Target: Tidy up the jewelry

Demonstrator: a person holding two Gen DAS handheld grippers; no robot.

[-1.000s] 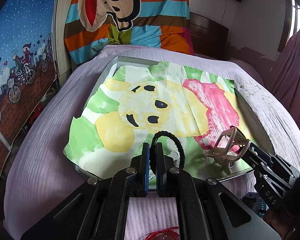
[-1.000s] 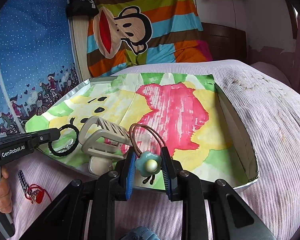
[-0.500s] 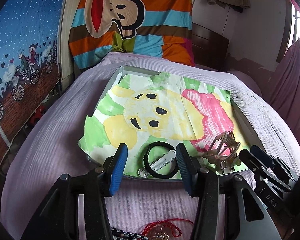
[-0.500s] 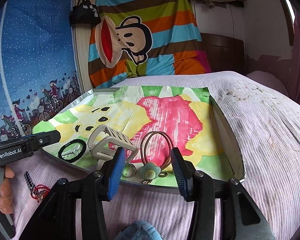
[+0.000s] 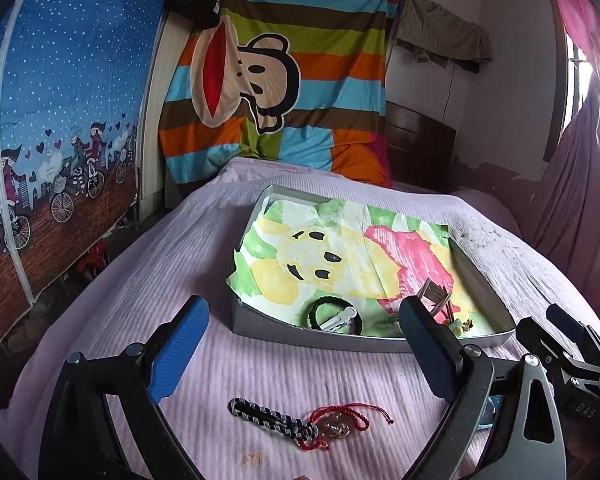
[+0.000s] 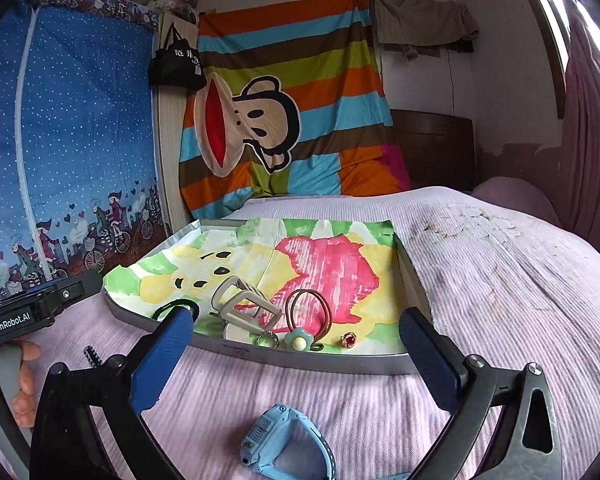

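Jewelry lies partly in a shallow silver tray lined with a painted paper sheet (image 6: 404,268), which sits on the pink ribbed bedspread (image 6: 500,300). Along its near edge lie a black braided hair tie (image 5: 334,315) around a silver clip, a beige claw clip (image 6: 244,306), a brown hair loop with a pale blue flower (image 6: 299,338), a clear ring (image 6: 269,340) and a red-stone ring (image 6: 349,339). The left gripper (image 5: 300,356) and right gripper (image 6: 296,360) both hover spread wide and empty, near the tray. On the bedspread, outside the tray, lie a striped braided cord joined to a red string bracelet (image 5: 332,426) and a light blue watch (image 6: 288,446).
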